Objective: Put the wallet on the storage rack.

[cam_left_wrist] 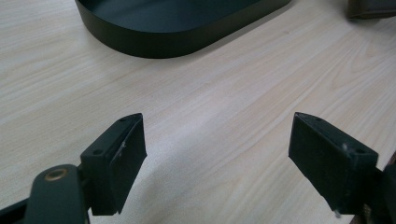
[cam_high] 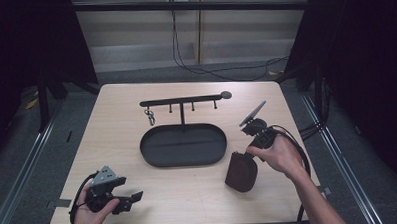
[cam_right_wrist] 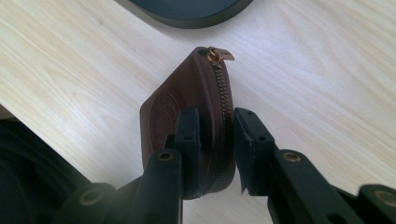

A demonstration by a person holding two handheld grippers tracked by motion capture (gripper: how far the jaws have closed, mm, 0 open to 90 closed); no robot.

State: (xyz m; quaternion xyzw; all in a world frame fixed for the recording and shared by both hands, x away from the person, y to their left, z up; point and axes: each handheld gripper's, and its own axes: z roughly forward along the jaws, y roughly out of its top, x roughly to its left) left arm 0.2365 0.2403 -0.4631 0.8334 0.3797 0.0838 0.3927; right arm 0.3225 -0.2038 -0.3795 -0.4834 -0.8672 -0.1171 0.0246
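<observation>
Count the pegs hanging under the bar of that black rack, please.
4. They hang in a row under the bar: the leftmost peg carries a small metal clip, then a second, third and fourth, all bare.

A pale rectangular wood-grain table (cam_high: 129, 204) stands on grey carpeted floor (cam_high: 18, 168), black curtains (cam_high: 29, 43) at both sides; beyond it a beige panelled wall (cam_high: 134, 39), a black cable (cam_high: 185, 62) trailing down, evenly lit

1. High view: I look forward and down on the whole table (cam_high: 139, 204).
2. Left gripper view: close, low over the tabletop; tray (cam_left_wrist: 154, 39) upper frame.
3. Right gripper view: close, downward; shares that tray.
</observation>
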